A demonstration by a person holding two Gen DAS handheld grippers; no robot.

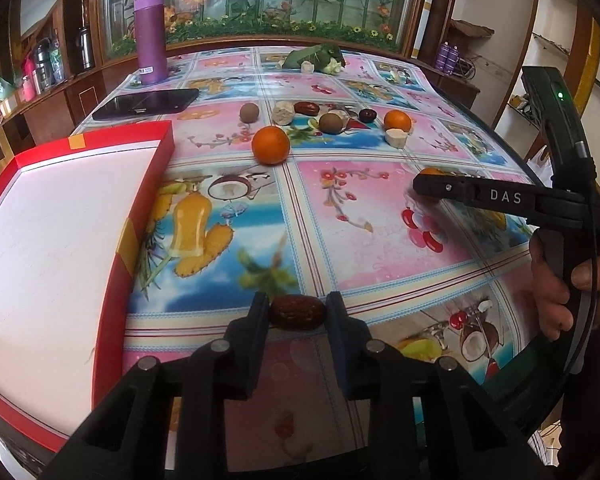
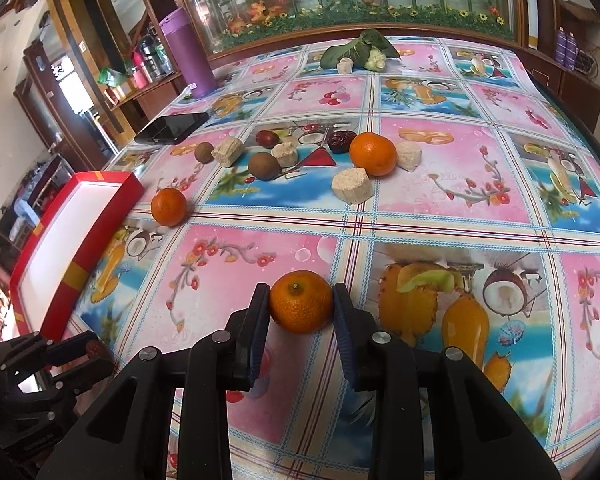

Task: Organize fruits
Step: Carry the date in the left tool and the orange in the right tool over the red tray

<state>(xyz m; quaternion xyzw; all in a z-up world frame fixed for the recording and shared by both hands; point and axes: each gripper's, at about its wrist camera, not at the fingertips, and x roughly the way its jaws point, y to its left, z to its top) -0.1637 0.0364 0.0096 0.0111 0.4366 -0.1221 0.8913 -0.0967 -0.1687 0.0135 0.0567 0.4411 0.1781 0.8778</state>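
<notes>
while left tongs (image 1: 298,312) pinch a wrinkled date (image 1: 298,313), right tongs (image 2: 301,308) pinch a dimpled orange (image 2: 301,307).

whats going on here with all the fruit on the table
A person is sorting fruit with a hand-held gripper in each hand. The left hand-held gripper is shut on a red date, and the right hand-held gripper is shut on a small orange, both low over the patterned tablecloth. The red box to the left holds nothing yet. More oranges, dates, brown fruits and pale chunks lie farther back.
</notes>
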